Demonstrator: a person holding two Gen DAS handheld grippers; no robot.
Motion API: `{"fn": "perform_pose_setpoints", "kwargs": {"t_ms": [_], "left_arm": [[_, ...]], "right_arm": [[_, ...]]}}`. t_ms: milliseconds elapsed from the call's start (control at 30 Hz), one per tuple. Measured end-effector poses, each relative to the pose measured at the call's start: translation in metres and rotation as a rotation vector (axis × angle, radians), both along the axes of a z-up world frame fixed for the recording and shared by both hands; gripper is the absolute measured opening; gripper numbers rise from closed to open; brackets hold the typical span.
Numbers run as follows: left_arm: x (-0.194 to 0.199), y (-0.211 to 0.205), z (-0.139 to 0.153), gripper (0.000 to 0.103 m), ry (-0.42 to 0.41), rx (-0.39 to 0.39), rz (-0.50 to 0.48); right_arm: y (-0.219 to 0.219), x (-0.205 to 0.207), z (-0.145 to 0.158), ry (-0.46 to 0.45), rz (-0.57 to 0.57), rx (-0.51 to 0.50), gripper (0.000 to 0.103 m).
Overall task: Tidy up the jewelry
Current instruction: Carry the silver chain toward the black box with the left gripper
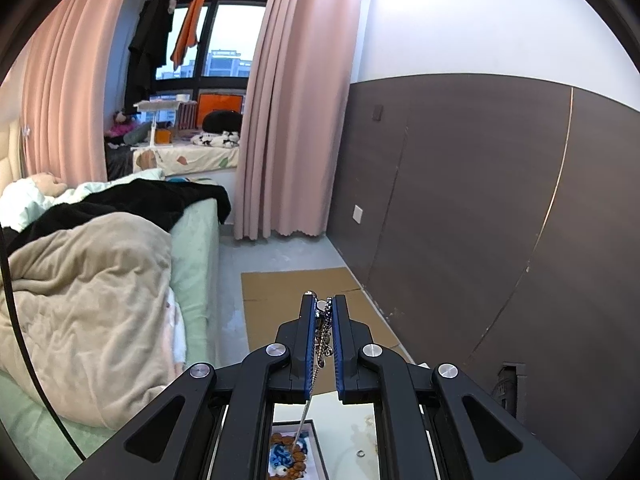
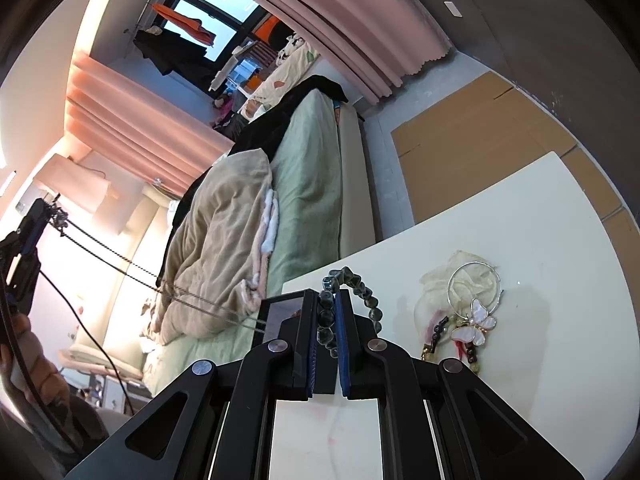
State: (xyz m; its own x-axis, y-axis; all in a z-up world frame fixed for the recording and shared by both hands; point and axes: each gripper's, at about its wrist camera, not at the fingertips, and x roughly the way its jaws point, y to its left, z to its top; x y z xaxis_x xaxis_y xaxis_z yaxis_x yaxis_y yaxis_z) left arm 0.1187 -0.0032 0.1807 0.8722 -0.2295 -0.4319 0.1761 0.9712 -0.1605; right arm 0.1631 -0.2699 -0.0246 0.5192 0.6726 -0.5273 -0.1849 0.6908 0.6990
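My left gripper (image 1: 323,303) is shut on a silver chain necklace (image 1: 322,332) and holds it high above the white table (image 1: 344,412). The chain hangs down to a dark-framed jewelry tray (image 1: 316,436) that holds brown and blue beads (image 1: 289,456). In the right wrist view the left gripper (image 2: 48,212) shows at the far left with the chain (image 2: 132,268) stretched towards the tray (image 2: 280,312). My right gripper (image 2: 325,294) is shut on a dark green stone bead bracelet (image 2: 362,290) just above the table (image 2: 540,220).
On the table to the right lie a silver hoop with a butterfly pendant (image 2: 476,320), dark beads (image 2: 468,354) and a crumpled cream cloth (image 2: 440,280). A small ring (image 1: 361,454) lies on the table. A bed (image 2: 308,184) stands to the left, cardboard (image 2: 472,132) lies on the floor.
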Motion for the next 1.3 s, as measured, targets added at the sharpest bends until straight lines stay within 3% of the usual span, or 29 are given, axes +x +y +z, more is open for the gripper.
{"fn": "perform_pose_setpoints", "kwargs": {"t_ms": [333,467,1300], "left_arm": [[0.013,-0.003,0.015,0.008,-0.016,-0.012,-0.025],[0.017,-0.005,0.008,0.008,-0.007,-0.011,-0.027],[0.042,0.008,-0.144,0.008,0.296,-0.098,-0.027]], "right_arm": [[0.004,0.004,-0.003,0.015,0.008,-0.009,0.010],[0.005,0.006,-0.005,0.024,0.008,-0.011,0.010],[0.021,0.006,-0.004,0.003,0.018,-0.025,0.010]]}}
